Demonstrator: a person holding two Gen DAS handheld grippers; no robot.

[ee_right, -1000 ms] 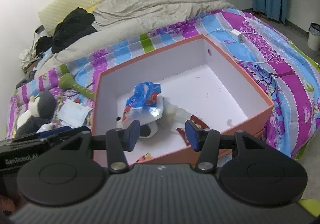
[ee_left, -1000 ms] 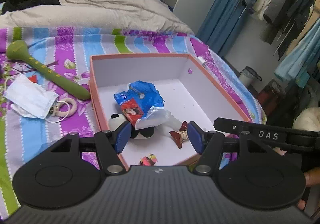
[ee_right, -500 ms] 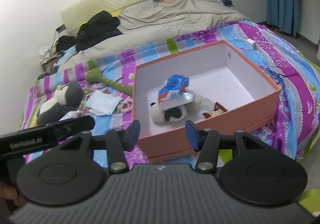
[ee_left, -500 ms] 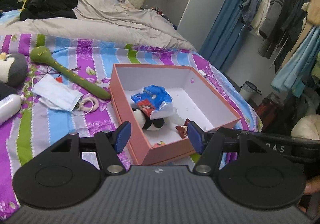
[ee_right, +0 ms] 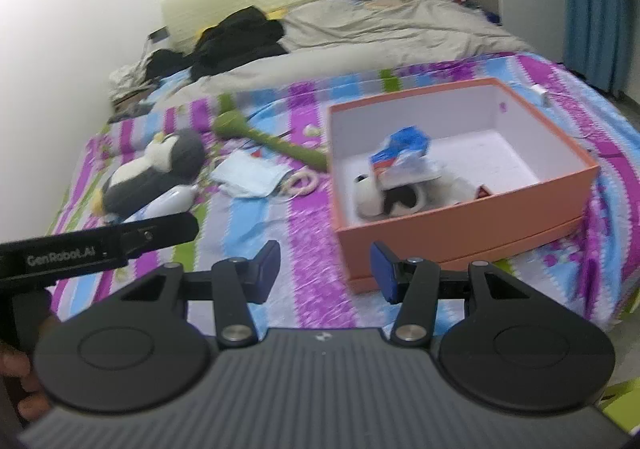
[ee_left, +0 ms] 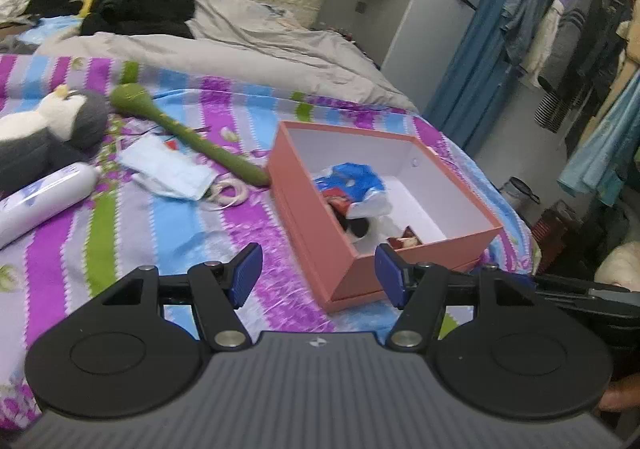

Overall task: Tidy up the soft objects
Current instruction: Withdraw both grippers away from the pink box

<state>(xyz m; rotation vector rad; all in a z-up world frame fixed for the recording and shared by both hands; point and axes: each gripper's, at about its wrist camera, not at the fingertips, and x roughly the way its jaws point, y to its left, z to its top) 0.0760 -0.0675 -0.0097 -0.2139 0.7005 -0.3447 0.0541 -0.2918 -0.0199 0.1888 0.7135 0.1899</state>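
spread across the bed, a striped purple, blue and green sheet (ee_left: 188,233), with a rumpled grey duvet (ee_left: 240,49) and dark clothes (ee_left: 136,9) heaped toward the headboard. set on the sheet near the foot corner, an open salmon-pink box (ee_left: 320,241), white inside. lying in the box against its near-left wall, a small black-and-white panda plush (ee_right: 384,197) under a crinkled blue and red snack bag (ee_left: 352,185), with a small red wrapper (ee_left: 404,243) just beside them. left out on the sheet, well apart from the box, a grey and white penguin plush (ee_right: 152,173), touching a white bottle (ee_left: 44,197). between penguin and box, a green long-handled massager (ee_left: 188,137), its tip touching the box's left wall, a pale blue face mask (ee_left: 168,173) and a pinkish ring (ee_left: 230,195). held above the sheet short of the box, left gripper (ee_left: 316,275) and right gripper (ee_right: 324,271), each spread wide with nothing between the blue pads.
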